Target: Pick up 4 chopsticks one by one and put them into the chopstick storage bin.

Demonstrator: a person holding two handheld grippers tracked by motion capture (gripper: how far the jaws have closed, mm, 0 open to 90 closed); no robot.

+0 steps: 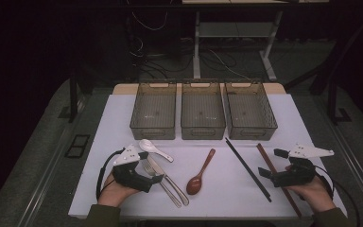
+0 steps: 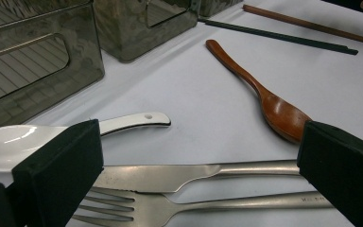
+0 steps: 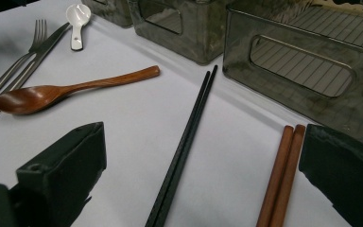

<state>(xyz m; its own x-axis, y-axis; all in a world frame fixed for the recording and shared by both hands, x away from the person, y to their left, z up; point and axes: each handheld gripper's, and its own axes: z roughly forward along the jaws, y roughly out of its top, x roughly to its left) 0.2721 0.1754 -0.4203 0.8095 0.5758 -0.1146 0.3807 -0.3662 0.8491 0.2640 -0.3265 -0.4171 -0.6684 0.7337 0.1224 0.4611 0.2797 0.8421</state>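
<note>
Both jaws are held wide and empty: left gripper (image 1: 157,178) over knife (image 2: 179,175) and fork (image 2: 170,207), right gripper (image 1: 263,173) by brown chopsticks (image 3: 280,177).

Three bins (image 1: 203,111) side by side at counter (image 1: 123,118) rear; before them, left to right: knife (image 1: 168,175), fork (image 1: 160,182), spoon (image 1: 199,172), chopsticks (image 1: 248,169).

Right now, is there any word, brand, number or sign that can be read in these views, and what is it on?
Fork: a small stamped mark on the handle near the right jaw in the left gripper view, too small and blurred to read.
Nothing legible on the knife, white spoon, wooden spoon, black chopsticks, brown chopsticks or the three bins.
</note>
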